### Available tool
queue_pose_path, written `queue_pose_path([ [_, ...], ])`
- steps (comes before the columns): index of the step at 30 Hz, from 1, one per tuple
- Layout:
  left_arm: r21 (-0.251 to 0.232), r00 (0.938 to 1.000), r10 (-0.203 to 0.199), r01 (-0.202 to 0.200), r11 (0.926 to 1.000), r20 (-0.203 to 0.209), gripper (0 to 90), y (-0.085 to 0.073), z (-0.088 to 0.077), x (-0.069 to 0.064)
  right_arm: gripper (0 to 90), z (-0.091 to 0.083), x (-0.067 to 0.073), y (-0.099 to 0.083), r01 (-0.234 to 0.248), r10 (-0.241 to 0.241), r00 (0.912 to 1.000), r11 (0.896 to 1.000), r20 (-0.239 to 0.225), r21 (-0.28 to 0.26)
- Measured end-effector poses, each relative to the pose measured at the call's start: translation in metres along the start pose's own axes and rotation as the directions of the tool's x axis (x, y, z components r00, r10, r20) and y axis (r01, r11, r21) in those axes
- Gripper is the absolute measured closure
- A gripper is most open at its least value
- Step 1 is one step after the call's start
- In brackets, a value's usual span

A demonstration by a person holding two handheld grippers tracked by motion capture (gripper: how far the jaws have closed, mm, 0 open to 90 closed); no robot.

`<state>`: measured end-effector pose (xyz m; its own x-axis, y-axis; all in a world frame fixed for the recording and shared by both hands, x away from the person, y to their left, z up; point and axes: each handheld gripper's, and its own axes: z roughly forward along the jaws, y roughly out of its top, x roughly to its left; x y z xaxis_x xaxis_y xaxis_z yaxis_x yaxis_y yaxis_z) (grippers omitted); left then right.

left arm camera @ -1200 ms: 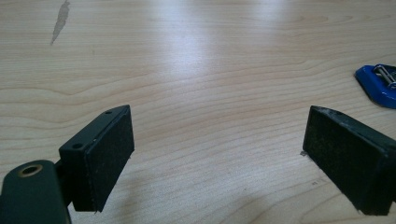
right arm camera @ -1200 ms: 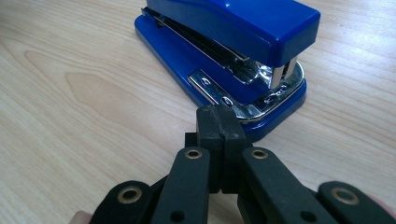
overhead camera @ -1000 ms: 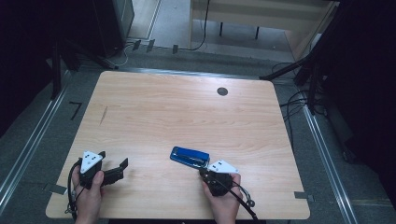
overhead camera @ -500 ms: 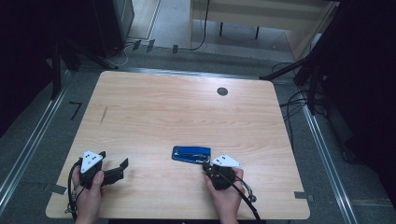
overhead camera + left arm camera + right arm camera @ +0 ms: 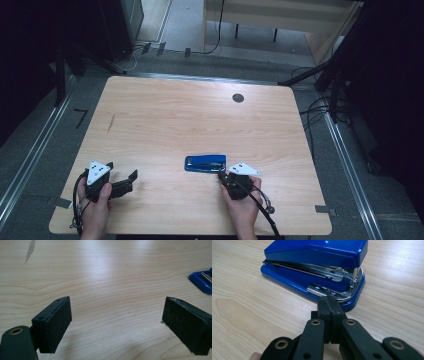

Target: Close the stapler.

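The stapler [image 5: 205, 163] has swung level, pushed by the right claw [image 5: 221, 174].

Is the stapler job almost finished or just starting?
Just starting, it seems. The right gripper is shut, its tips at the front edge of the blue stapler, perhaps to nudge it. The left gripper waits open on the table. Nothing is picked up yet.
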<state>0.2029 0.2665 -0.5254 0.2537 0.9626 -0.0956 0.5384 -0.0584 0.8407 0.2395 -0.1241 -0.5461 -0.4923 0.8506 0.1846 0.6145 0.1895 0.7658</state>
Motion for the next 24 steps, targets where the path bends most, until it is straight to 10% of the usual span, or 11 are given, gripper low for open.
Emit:
queue_pose_path([
  [11, 0.002, 0.9999, -0.007, 0.007, 1.0000, 0.007, 9.4, 0.000, 0.000, 0.001, 90.0, -0.005, -0.013, 0.000, -0.064, 0.060, 0.9940, 0.997, -0.091, -0.041],
  [24, 0.005, 1.0000, -0.002, 0.002, 1.0000, 0.007, 9.4, 0.000, 0.000, 0.001, 33.5, -0.039, -0.040, 0.013, -0.076, 0.067, 0.9960, 0.982, -0.059, -0.170],
])
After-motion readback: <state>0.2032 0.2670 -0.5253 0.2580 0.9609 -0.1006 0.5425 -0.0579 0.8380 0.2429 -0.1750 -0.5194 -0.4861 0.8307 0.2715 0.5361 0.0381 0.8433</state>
